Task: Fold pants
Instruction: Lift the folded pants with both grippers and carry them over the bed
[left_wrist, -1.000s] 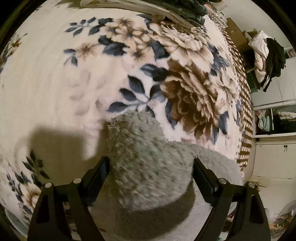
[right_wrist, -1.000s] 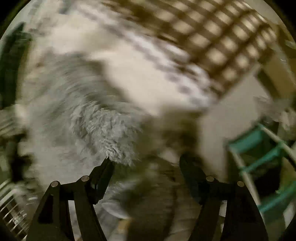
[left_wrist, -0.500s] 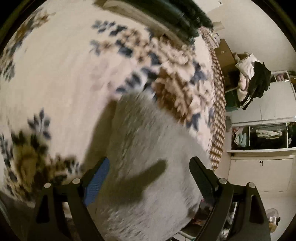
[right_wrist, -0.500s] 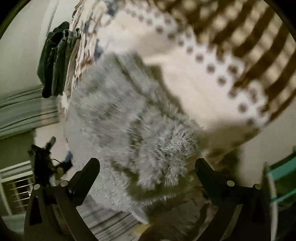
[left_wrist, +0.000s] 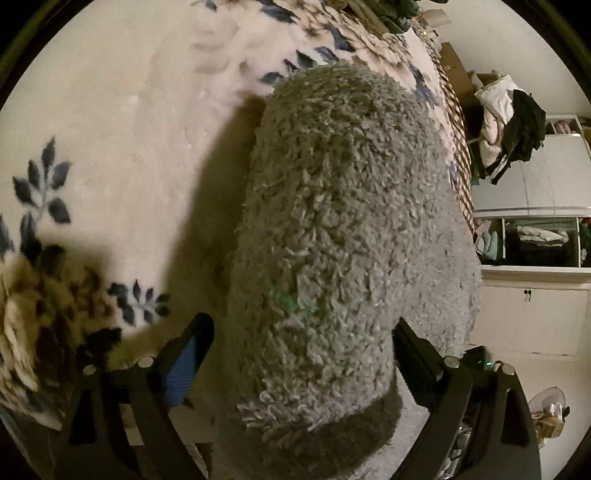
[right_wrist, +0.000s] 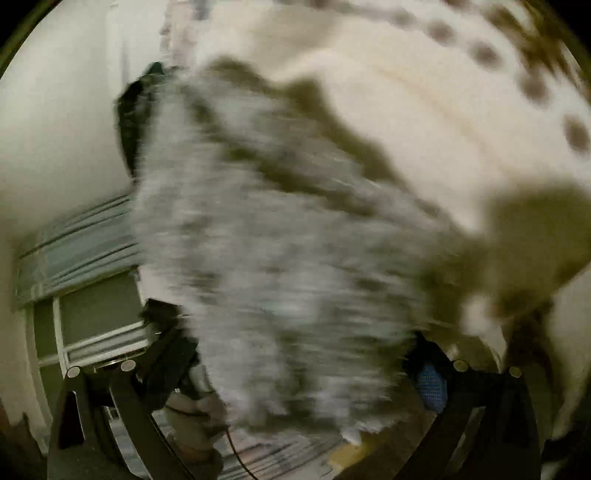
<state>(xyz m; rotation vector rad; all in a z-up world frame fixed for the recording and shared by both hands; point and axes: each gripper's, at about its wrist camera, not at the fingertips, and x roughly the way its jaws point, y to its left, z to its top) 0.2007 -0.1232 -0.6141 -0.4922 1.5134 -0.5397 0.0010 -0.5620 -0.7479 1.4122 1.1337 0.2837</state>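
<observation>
The pants are grey, fuzzy fleece (left_wrist: 343, 221). They lie bunched on a cream floral blanket (left_wrist: 110, 129) covering the bed. In the left wrist view the fabric fills the gap between the wide-apart fingers of my left gripper (left_wrist: 299, 354); the jaws stand open around the cloth, not clamped. In the right wrist view the same grey pants (right_wrist: 266, 240) are motion-blurred and sit between the spread fingers of my right gripper (right_wrist: 295, 365), which is also open. A small green patch (left_wrist: 284, 299) shows on the fleece.
Dark green folded clothes (left_wrist: 391, 14) are stacked at the bed's far edge. A rack hung with clothes (left_wrist: 513, 125) and a white cupboard (left_wrist: 532, 314) stand to the right. The right wrist view shows a window (right_wrist: 85, 280) and a wall.
Both grippers have moved closer over the grey pants, which now fill more of each view. The right view has swung and stays blurred. The jaws remain wide apart.
</observation>
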